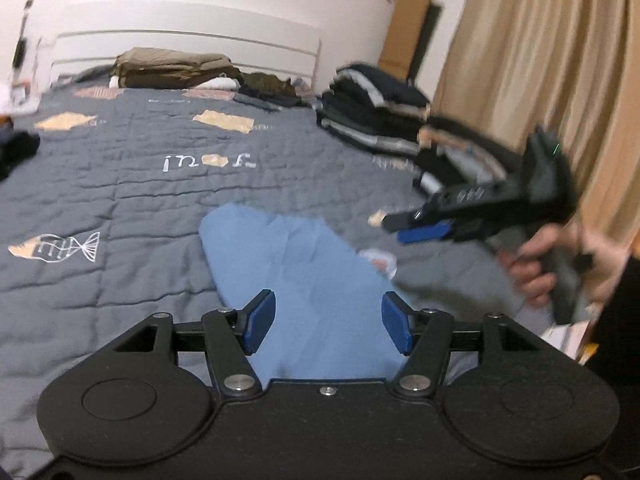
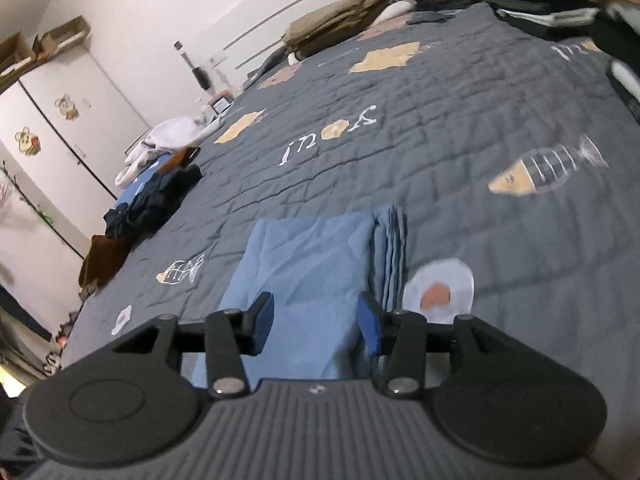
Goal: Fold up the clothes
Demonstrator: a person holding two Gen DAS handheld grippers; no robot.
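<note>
Both pairs of fingers, left gripper (image 1: 328, 322) and right gripper (image 2: 316, 322), spread apart and empty above the blue garment (image 2: 304, 256), which lies folded on the bed (image 2: 440, 152); any further fold would need matched, squared edges.

- The grey quilted bedspread (image 1: 132, 184) carries white stitched lettering (image 1: 208, 161) in the left wrist view; it looks upside down from here, with a tan patch in its middle, and cannot be made out for sure.
- In the right wrist view the same kind of white stitched word (image 2: 330, 134) shows on the bedspread, likewise not surely readable.
- A further white stitched fragment (image 2: 570, 50) near the right edge is too blurred to read.
</note>
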